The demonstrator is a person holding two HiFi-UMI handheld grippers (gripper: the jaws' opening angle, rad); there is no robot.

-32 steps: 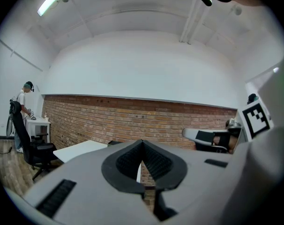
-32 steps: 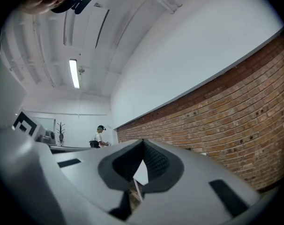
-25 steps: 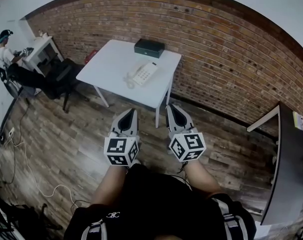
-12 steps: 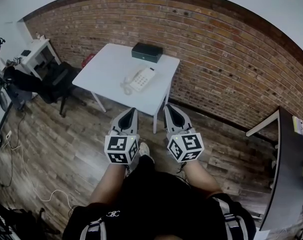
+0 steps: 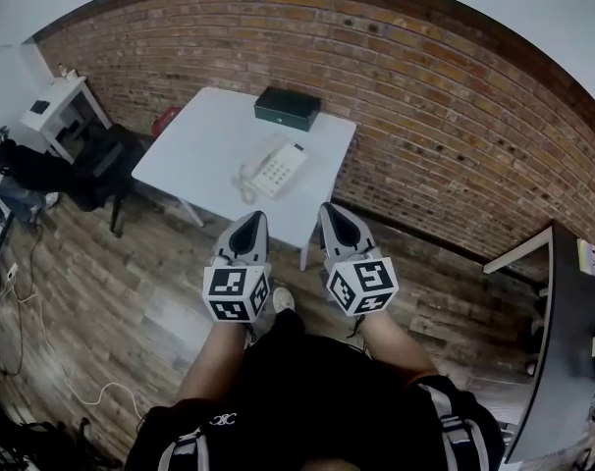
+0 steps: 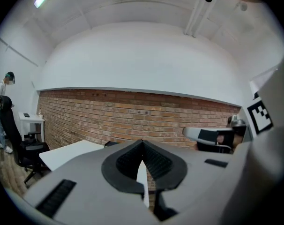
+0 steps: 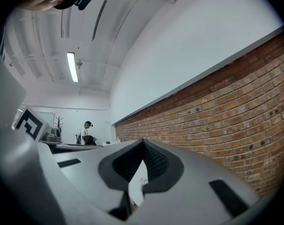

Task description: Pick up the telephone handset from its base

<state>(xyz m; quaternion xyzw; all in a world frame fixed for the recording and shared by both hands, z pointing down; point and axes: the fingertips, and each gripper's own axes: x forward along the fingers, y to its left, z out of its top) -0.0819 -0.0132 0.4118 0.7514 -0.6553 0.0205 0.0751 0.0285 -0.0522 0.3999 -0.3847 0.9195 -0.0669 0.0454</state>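
Observation:
A white telephone [image 5: 275, 168] lies on a white table [image 5: 204, 155] against the brick wall, its handset resting on the base with a coiled cord at the left. Both grippers are held side by side above the wooden floor, short of the table's near edge and pointing at it. My left gripper [image 5: 255, 217] has its jaws together with nothing in them, and the left gripper view shows its tips [image 6: 142, 142] meeting over the table's edge [image 6: 67, 153]. My right gripper [image 5: 329, 208] is also shut and empty [image 7: 143, 142]. The phone is hidden in both gripper views.
A dark green box [image 5: 288, 107] sits at the table's far edge. A black office chair [image 5: 106, 165] and a white desk [image 5: 57, 116] stand at the left, a dark desk [image 5: 572, 332] at the right. Cables [image 5: 42, 351] trail on the floor. A person [image 6: 1, 111] stands far left.
Both grippers have moved forward with the person, and the table with the phone has come nearer. The person at the far left has slid out of the head view.

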